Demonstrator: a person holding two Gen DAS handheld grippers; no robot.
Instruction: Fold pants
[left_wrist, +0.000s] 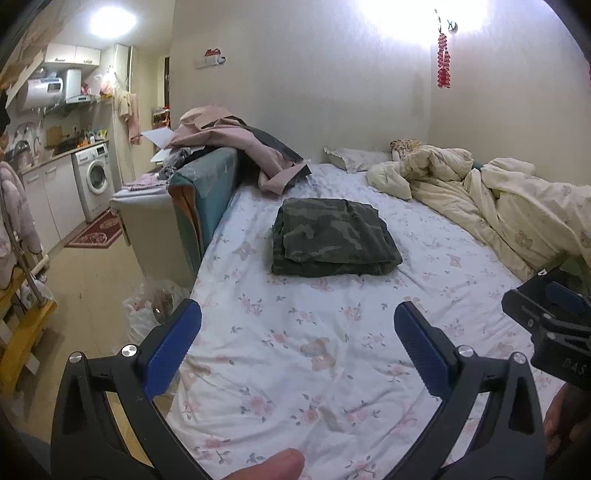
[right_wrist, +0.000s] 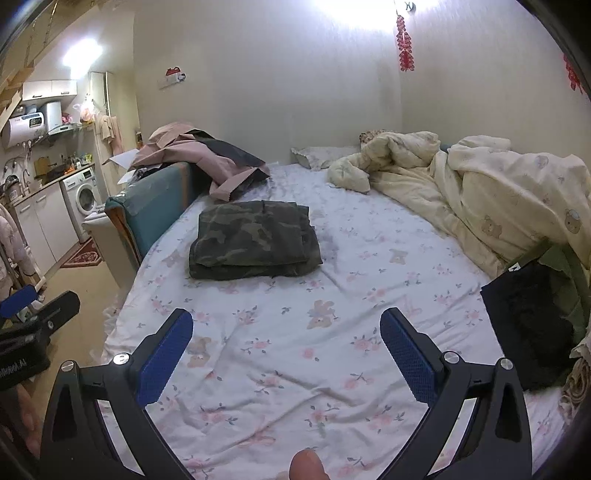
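Camouflage pants (left_wrist: 332, 238) lie folded into a neat rectangle on the floral bed sheet (left_wrist: 295, 350), toward the bed's left side. They also show in the right wrist view (right_wrist: 251, 240). My left gripper (left_wrist: 299, 317) is open and empty, held above the sheet well short of the pants. My right gripper (right_wrist: 286, 325) is open and empty, also back from the pants. The right gripper shows at the right edge of the left wrist view (left_wrist: 550, 325). The left gripper shows at the left edge of the right wrist view (right_wrist: 33, 321).
A crumpled cream quilt (right_wrist: 480, 192) fills the bed's right side. Pink and dark clothes (right_wrist: 207, 155) are heaped over a teal headboard (right_wrist: 155, 199) at the left. A black garment (right_wrist: 528, 325) lies at the right. The floor and kitchen with a washing machine (left_wrist: 92, 177) are to the left.
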